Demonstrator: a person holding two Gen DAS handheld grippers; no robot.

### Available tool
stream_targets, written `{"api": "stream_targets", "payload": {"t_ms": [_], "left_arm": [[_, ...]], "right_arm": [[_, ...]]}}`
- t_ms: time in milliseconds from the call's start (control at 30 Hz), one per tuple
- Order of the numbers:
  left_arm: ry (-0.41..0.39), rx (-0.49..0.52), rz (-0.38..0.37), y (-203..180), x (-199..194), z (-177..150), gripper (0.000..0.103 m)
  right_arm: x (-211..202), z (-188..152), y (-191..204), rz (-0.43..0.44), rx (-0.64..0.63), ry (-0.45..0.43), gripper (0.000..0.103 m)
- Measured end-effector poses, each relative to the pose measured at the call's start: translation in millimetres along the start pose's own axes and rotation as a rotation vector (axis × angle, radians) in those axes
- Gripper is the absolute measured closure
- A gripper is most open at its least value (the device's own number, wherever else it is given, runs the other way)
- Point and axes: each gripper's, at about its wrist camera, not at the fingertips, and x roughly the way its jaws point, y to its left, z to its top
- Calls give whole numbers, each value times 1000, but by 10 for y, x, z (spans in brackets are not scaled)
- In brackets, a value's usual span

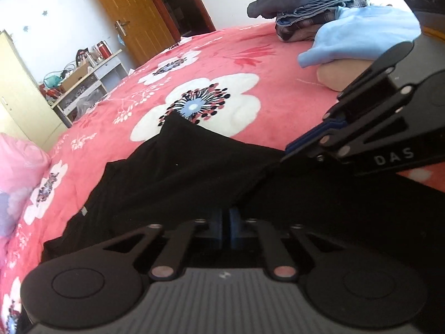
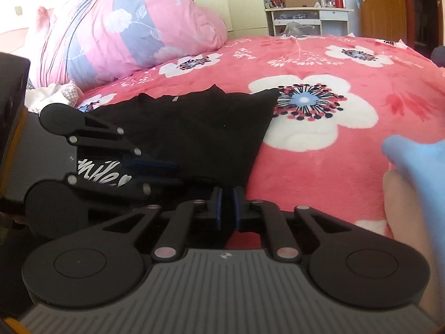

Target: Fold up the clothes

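A black garment [image 1: 178, 172] lies partly folded on a bed covered by a pink blanket [image 1: 278, 105] printed with large white flowers. It sits at the near edge of the bed, close to both grippers, with one pointed corner reaching toward a flower. White lettering shows on its near left part in the right wrist view.

The left gripper [image 1: 225, 224] has its blue pads drawn together, and black cloth bunches right at their tips, so it appears to pinch the garment's near edge. The right gripper [image 2: 227, 208] is also closed, its pads nipping a fold of the same cloth at the garment's near right edge.

The fabric looks thin, soft and light. It creases and drapes freely, so it will likely sag and slide rather than hold a shape. Edges and corners seem the best places to take hold, with both grips kept apart to hold the cloth taut.

A stack of folded clothes [image 1: 311, 8] and a light blue garment [image 1: 361, 33] sit farther back. A pink quilt [image 2: 125, 27] is heaped to the left.
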Motion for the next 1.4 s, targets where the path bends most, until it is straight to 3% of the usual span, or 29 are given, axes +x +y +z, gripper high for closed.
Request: {"api": "stream_targets", "payload": {"t_ms": [133, 333, 500, 567, 667, 800, 900, 1133, 1267, 1333, 1400], "left_arm": [[7, -16, -58, 37, -78, -1, 101], [12, -26, -87, -25, -145, -90, 99], [-12, -55, -108, -39, -163, -174, 99], [-11, -60, -115, -24, -186, -181, 95], [-13, -82, -134, 130, -304, -155, 84], [-71, -211, -101, 513, -394, -55, 82], [-73, -246, -44, 686, -161, 141, 82], [16, -143, 112, 773, 821, 506, 80], [38, -116, 85, 842, 953, 478, 74], [43, -117, 66, 868, 969, 460, 75], [49, -137, 43, 891, 977, 449, 82]], "right_arm": [[-12, -3, -2, -46, -38, 19, 99], [-54, 48, -28, -36, -25, 19, 98], [-182, 163, 15, 35, -2, -131, 96], [-10, 153, 75, 46, -30, -97, 96], [305, 62, 63, 29, -32, 46, 96], [273, 71, -66, 73, 30, 48, 96], [284, 71, -30, 63, 11, 50, 97], [266, 27, -47, 79, 32, 37, 97], [273, 24, -59, 85, 38, 34, 97], [273, 25, -57, 85, 40, 33, 97], [274, 27, -55, 84, 40, 32, 97]]}}
